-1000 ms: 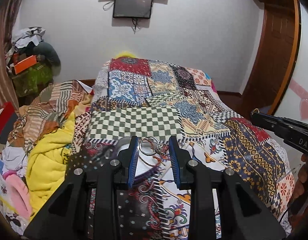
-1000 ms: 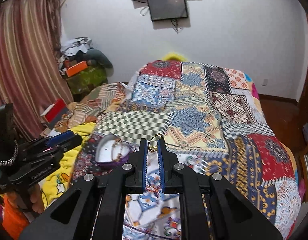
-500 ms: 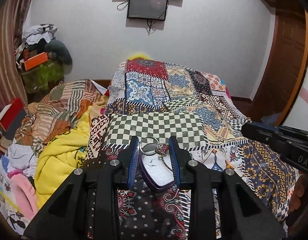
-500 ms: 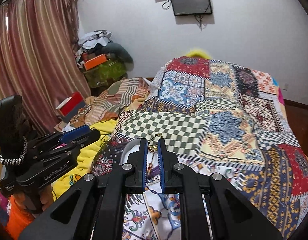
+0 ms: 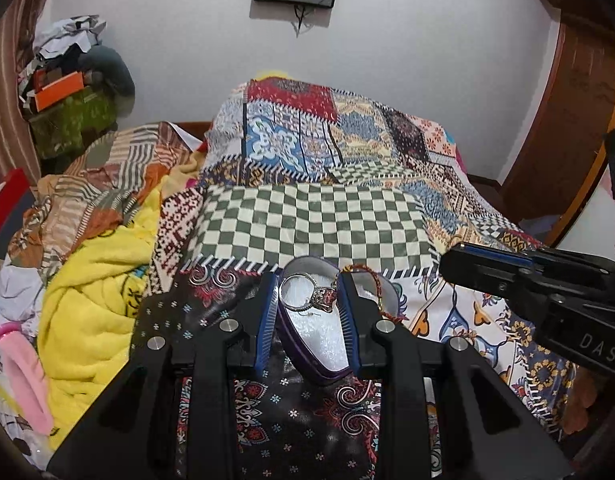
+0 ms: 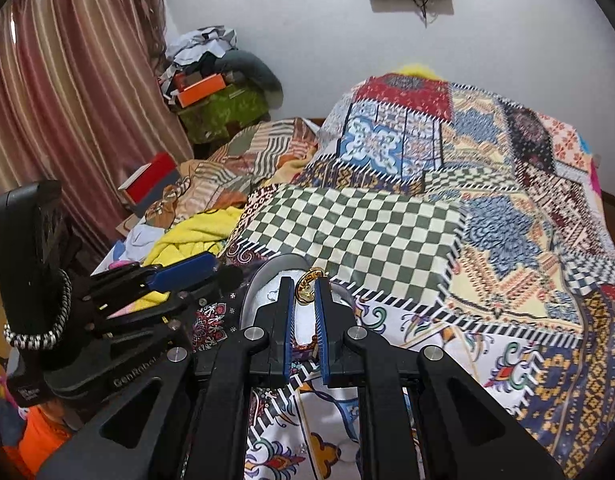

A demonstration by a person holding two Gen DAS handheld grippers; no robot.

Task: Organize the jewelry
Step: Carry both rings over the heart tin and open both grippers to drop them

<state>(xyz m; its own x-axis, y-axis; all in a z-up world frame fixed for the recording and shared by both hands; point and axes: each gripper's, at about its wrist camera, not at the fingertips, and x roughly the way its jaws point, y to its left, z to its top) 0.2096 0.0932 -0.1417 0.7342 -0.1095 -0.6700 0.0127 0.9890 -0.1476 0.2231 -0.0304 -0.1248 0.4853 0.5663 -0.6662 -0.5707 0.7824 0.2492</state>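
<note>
In the left wrist view, a silver ring (image 5: 307,294) with a reddish stone setting is pinched between the ribbed blue pads (image 5: 266,316) of the left gripper (image 5: 309,294) at lower centre of the frame. Directly behind and below it, a heart-shaped jewelry box (image 5: 321,340) with a purple rim and a glittery white lining is seen lying on the patchwork bedspread (image 5: 307,228). A thin red-and-gold bracelet (image 5: 377,288) is draped over the box's right rim.

In the right wrist view, a small polished gold ring (image 6: 306,286) is clamped between the narrowly set blue pads of the right gripper (image 6: 305,290) at centre frame, with the box's curved grey-white rim (image 6: 267,276) just behind the fingertips. The black body of the left gripper is seen at lower left of that frame.

A crumpled, fluffy yellow blanket (image 5: 95,280) is heaped at the left of the bedspread, whose checkered green-and-cream patch lies just beyond the box.
</note>
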